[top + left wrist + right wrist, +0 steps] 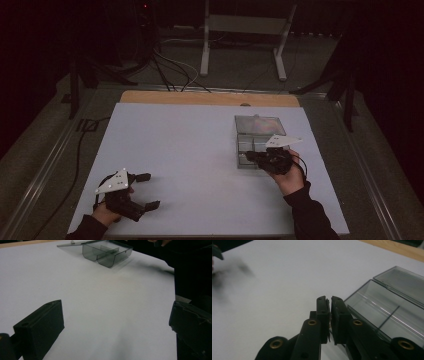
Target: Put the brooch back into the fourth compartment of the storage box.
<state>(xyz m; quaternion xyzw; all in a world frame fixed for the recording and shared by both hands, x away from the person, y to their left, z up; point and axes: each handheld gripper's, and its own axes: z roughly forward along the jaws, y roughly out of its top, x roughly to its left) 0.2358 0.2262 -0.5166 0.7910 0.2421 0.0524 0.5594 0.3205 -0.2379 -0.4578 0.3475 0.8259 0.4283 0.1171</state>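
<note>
A clear smoky plastic box (250,142) with inner dividers stands on the right half of the white board (190,145), its hinged lid (260,124) laid open behind it. My right gripper (248,156) lies at the box's near left corner, jaws shut with nothing seen between them. In the right gripper view its gripper (330,302) sits just left of the box (382,312) and the lid (402,282). My left gripper (150,190) rests open at the board's near left corner, holding nothing. From the left gripper (116,326), the box (107,252) is far off.
A wooden strip (210,98) runs along the board's far edge. Beyond it are dark floor, cables (170,70) and a white metal stand (245,25). A dark sleeve (310,215) comes in at the bottom right.
</note>
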